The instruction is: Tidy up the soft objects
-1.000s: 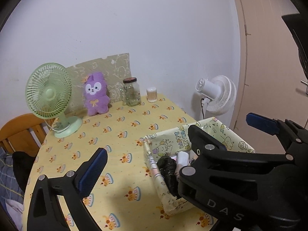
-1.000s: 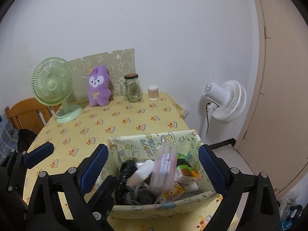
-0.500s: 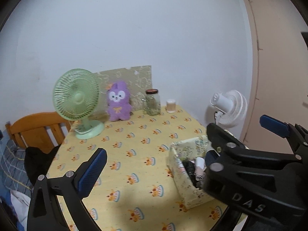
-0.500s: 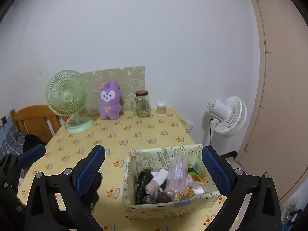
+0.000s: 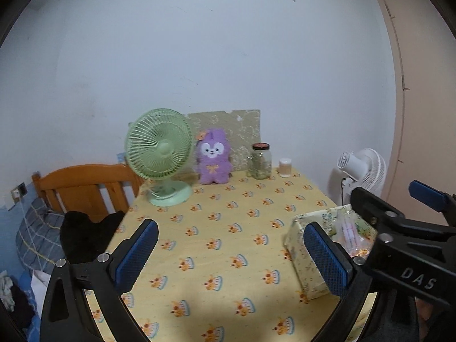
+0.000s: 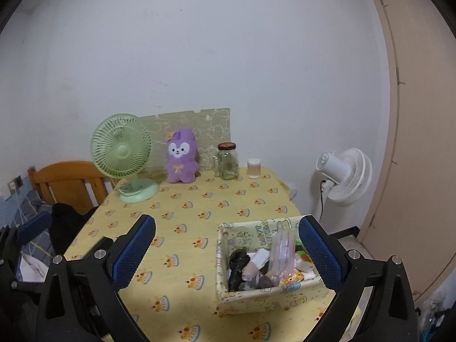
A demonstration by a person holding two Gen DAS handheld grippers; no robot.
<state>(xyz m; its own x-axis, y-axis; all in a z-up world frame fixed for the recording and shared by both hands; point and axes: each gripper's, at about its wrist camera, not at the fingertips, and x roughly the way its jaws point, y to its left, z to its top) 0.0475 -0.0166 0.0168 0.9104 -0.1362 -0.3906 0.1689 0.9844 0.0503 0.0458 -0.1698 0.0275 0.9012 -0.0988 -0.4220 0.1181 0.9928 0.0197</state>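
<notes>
A purple plush rabbit (image 5: 212, 156) (image 6: 181, 156) sits upright at the back of the yellow-clothed table (image 5: 222, 228), against a patterned board. A patterned fabric box (image 6: 265, 293) (image 5: 302, 245) stands at the table's front right, holding a black item, rolled cloths and clear plastic packets. My left gripper (image 5: 230, 256) is open and empty above the front of the table, left of the box. The right gripper (image 6: 228, 252) is open and empty too, raised in front of the box.
A green desk fan (image 5: 158, 148) stands left of the plush, with a glass jar (image 5: 260, 161) and a small cup (image 5: 285, 167) to its right. A wooden chair (image 5: 82, 185) with black cloth (image 5: 85, 233) is at left. A white floor fan (image 6: 344, 173) stands beyond the table's right edge.
Both grippers have drawn back and risen away from the box, so the table and box look smaller and farther. Neither has taken hold of anything.
</notes>
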